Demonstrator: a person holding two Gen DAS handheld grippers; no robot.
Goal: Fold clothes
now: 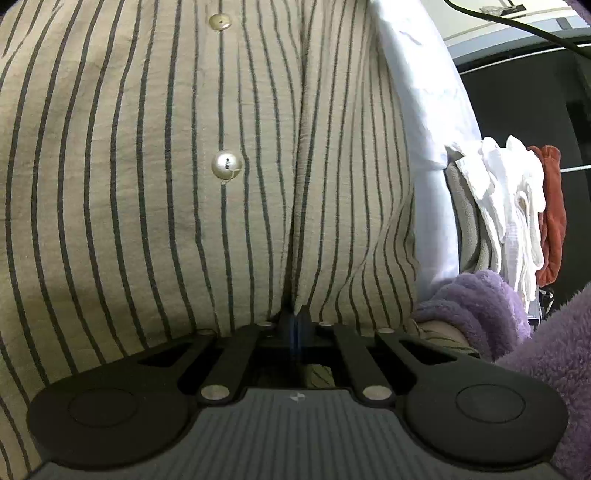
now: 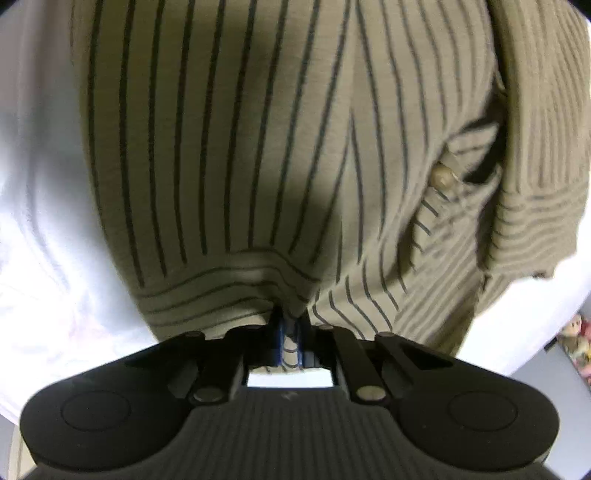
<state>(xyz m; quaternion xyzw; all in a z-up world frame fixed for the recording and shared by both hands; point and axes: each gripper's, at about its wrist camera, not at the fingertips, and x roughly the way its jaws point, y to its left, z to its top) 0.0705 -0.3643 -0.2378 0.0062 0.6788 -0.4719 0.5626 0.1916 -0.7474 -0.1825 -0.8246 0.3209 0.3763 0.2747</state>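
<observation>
Beige cloth with thin dark stripes fills both wrist views: one striped shirt [image 1: 184, 184], spread over a white sheet [image 1: 424, 110] that covers the surface beneath it. Whether that surface is a bed or a worktop cannot be told.

Two grippers are at work, one in each view. The left gripper [image 1: 294, 321] has its fingers drawn together with only a sliver between them, and a pinch of the shirt's fabric rises out of that sliver in a sharp crease. The right gripper [image 2: 290, 325] is closed the same way on a fold of the shirt at its striped hem band, with cloth visible between the blue-edged pads.

Two pearly buttons show in the left view, a near button [image 1: 226, 165] and a far button [image 1: 220, 21], both along the placket. One more button [image 2: 443, 177] shows in the right view, blurred, beside an open fold of the front.

Around the shirt in the left view: a purple fleecy sleeve [image 1: 535, 362] close to the gripper's right side, one small pile of other laundry past the sheet's edge, with white garments [image 1: 509, 203], a grey piece under them and a rust-red cloth [image 1: 552, 214] behind, and one black cable [image 1: 517, 22] crossing the top corner. Soft toys [image 2: 576, 336], too blurred to count, sit at the right view's edge.
</observation>
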